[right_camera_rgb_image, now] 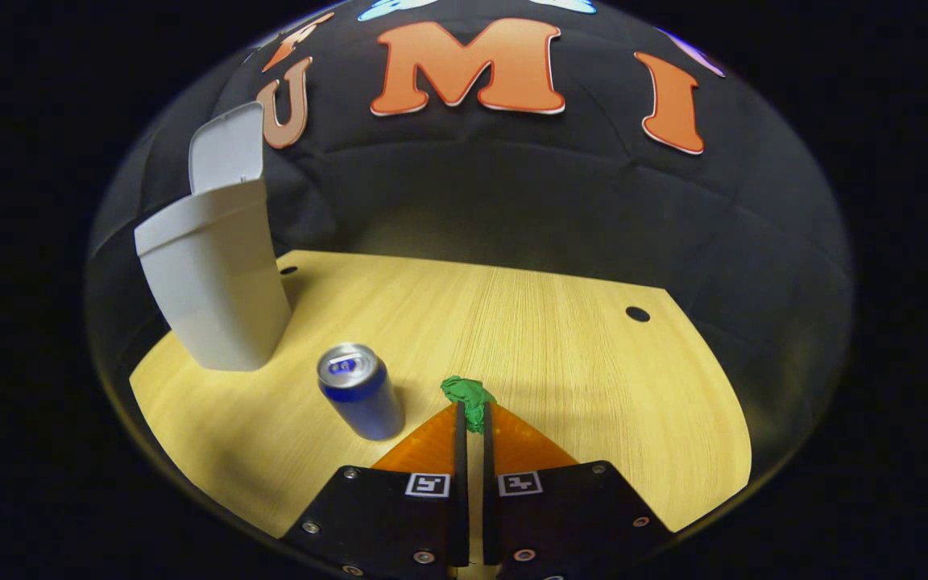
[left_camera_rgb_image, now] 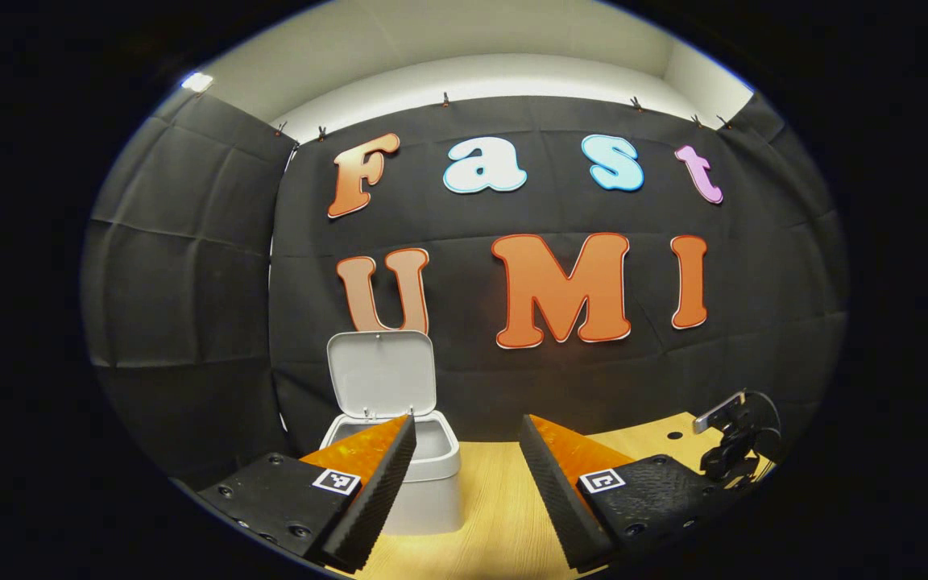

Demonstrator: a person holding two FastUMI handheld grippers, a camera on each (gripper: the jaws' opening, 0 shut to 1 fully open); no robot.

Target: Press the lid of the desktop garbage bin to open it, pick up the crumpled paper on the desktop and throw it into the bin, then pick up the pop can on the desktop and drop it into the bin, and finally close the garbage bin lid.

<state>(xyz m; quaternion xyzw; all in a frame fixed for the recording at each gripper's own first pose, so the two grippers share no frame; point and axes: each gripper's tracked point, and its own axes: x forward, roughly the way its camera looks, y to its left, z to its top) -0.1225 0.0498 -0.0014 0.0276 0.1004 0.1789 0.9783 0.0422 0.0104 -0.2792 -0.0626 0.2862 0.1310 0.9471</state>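
Right now I am holding my right gripper (right_camera_rgb_image: 472, 419) low over the table (right_camera_rgb_image: 561, 354), and its fingers are pinching together on the green paper (right_camera_rgb_image: 468, 399), which is bulging out between and just past the tips. I cannot tell whether the wad is resting on the wood or hanging just above it. To the left of the paper, in the right gripper view, the can (right_camera_rgb_image: 358, 391) is standing upright on the table, close to the fingers but not touching them, its silver top facing up. Farther left and back, the bin (right_camera_rgb_image: 210, 290) is sitting near the table's edge, against the black wall, with its lid (right_camera_rgb_image: 226, 149) standing up behind the mouth.

My left gripper (left_camera_rgb_image: 468, 431) is hanging with its fingers spread wide apart and gripping nothing. In the left gripper view it is pointing across the table (left_camera_rgb_image: 496, 515) at the bin (left_camera_rgb_image: 432, 483), which is standing just beyond the left finger; that finger is covering part of the bin's front. The lid (left_camera_rgb_image: 382, 374) is tipped fully up, showing its pale underside, and the mouth below it is gaping. At the far right of that view a dark clamp-like fixture (left_camera_rgb_image: 734, 439) is sitting at the table's edge.
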